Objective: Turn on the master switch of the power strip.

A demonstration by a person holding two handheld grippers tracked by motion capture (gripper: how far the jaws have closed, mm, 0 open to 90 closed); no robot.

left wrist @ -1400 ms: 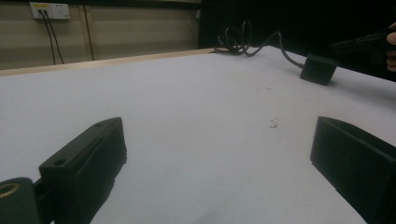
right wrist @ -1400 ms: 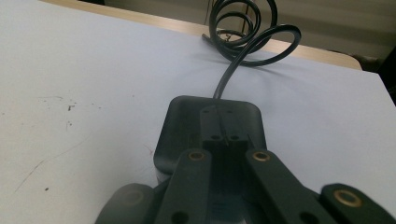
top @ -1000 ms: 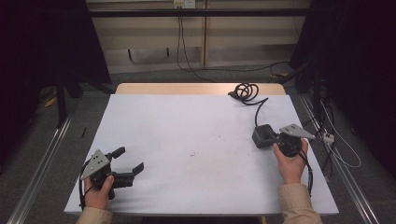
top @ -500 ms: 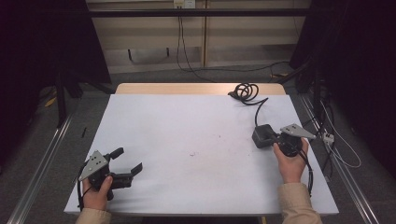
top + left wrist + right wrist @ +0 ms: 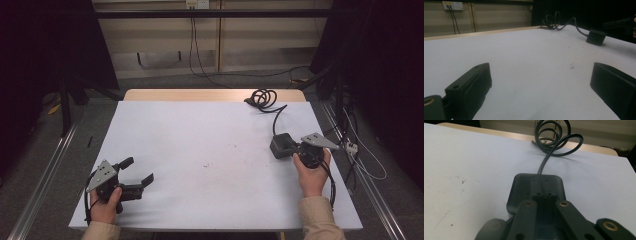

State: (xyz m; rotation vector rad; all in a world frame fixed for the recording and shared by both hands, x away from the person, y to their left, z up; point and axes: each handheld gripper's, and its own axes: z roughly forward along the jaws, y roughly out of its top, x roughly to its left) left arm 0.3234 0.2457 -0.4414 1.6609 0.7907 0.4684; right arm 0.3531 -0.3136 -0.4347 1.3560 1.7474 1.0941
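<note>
While the left gripper (image 5: 134, 172) gapes, the right gripper's (image 5: 543, 192) closed jaws hide the black adapter's (image 5: 522, 187) top.

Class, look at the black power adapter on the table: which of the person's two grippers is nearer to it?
Right. The right gripper is right at the black power adapter, fingers closed over it; the left gripper sits open across the table, far from it.
</note>
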